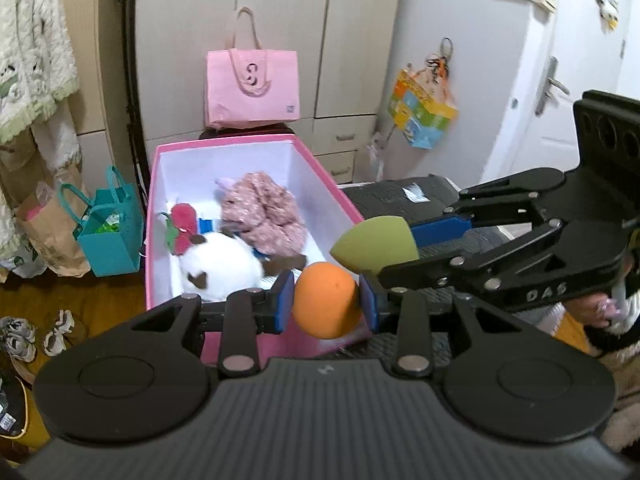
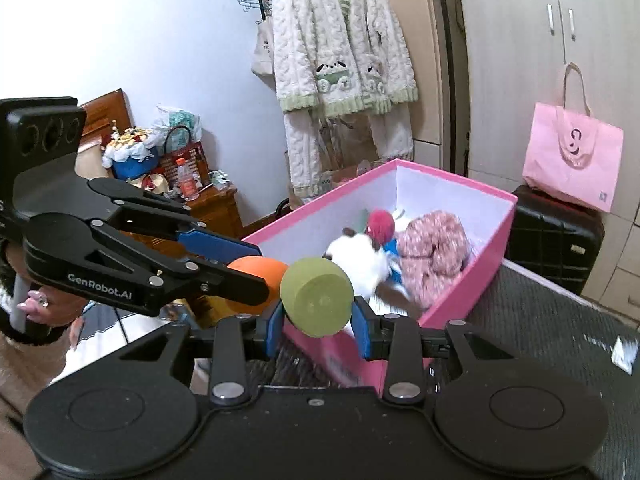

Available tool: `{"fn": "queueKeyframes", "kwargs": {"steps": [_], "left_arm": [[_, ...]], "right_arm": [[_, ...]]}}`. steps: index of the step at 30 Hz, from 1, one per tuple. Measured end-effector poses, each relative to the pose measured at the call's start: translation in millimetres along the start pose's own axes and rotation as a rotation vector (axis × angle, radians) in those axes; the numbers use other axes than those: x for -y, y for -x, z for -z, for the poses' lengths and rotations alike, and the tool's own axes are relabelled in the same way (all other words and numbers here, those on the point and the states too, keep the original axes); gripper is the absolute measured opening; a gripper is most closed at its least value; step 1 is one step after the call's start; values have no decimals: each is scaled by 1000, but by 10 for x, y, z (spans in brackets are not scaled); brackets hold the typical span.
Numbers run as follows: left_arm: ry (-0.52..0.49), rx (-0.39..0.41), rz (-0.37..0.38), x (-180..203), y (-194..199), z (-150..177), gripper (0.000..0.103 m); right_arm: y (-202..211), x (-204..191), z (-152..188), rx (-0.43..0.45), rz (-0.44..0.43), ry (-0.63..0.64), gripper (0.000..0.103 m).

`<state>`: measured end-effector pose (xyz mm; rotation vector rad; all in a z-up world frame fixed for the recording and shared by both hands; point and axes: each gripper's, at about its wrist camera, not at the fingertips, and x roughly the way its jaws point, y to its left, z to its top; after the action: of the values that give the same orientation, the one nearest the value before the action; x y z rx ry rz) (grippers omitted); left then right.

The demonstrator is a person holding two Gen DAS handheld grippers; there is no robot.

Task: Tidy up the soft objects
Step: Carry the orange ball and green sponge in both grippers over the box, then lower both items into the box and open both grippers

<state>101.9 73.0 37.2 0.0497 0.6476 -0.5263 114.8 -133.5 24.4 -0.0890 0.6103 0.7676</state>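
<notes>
Orange sponge: an egg-shaped orange sponge (image 1: 326, 300) is sitting pinched between the blue pads of the left gripper (image 1: 326, 304), held in the air at the near end of the pink box.
Green sponge: a teardrop-shaped olive-green sponge (image 2: 317, 297) is being clamped by the right gripper (image 2: 318, 326), its flat round base facing that gripper's camera; in the left wrist view its pointed tip is aiming toward the box.
Left claw: its jaws are closing tight on the orange sponge, pads pressing both sides.
Right claw: its jaws are gripping the green sponge, one pad on each flank.
Two sponges: they are hanging just beside each other, the green one slightly higher in the left wrist view; whether they are touching cannot be told.
Pink box: an open pink box (image 1: 320, 168) with white inner walls is standing on a dark textured surface (image 2: 560, 312), directly ahead of both grippers.
Box contents: a white plush toy (image 1: 220, 268) with brown patches, a red plush piece (image 1: 182, 224) and a bundled pink speckled fabric (image 1: 264, 216) are lying together inside.
Hands: a hand (image 2: 38, 304) with painted nails is gripping the left gripper's handle.
Surroundings: a pink tote bag (image 1: 252, 86) is resting on a dark suitcase (image 2: 552, 236) behind the box, before pale wardrobe doors (image 1: 280, 20); a teal bag (image 1: 110, 232) is standing on the floor, and a white fleece robe (image 2: 340, 40) is hanging on a rack.
</notes>
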Motion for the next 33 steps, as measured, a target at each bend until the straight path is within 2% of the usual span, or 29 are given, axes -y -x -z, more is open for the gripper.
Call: {"fn": "queueKeyframes", "kwargs": {"steps": [3,7,12,15,17,26,30,33], "left_arm": [[6,-13,-13,-188,-206,-62,35],[81,-69,5,-482,-521,-133,35],[108,-87,30,-564,-719,-145,36],[132,-86,28,-593,-789,-121,40],[140,-80,32,-595,-809,-104,46],[142,-73,11,-481,-751,-58,66],[109,-96,-46,-337,-748,-97,74],[112,-125,-104,-262,-757,-129,84]], "right_arm": [[-220,26,-84,-14,62,28,42],[-483,156,-190,-56,83,24,42],[-690,244,-214,-94,108,38,44],[-785,288,-216,-100,100,40,45],[-803,334,-212,-97,104,21,49],[-374,462,-175,52,89,-82,50],[-227,427,-125,74,128,-95,51],[-174,407,-93,70,129,-96,52]]}}
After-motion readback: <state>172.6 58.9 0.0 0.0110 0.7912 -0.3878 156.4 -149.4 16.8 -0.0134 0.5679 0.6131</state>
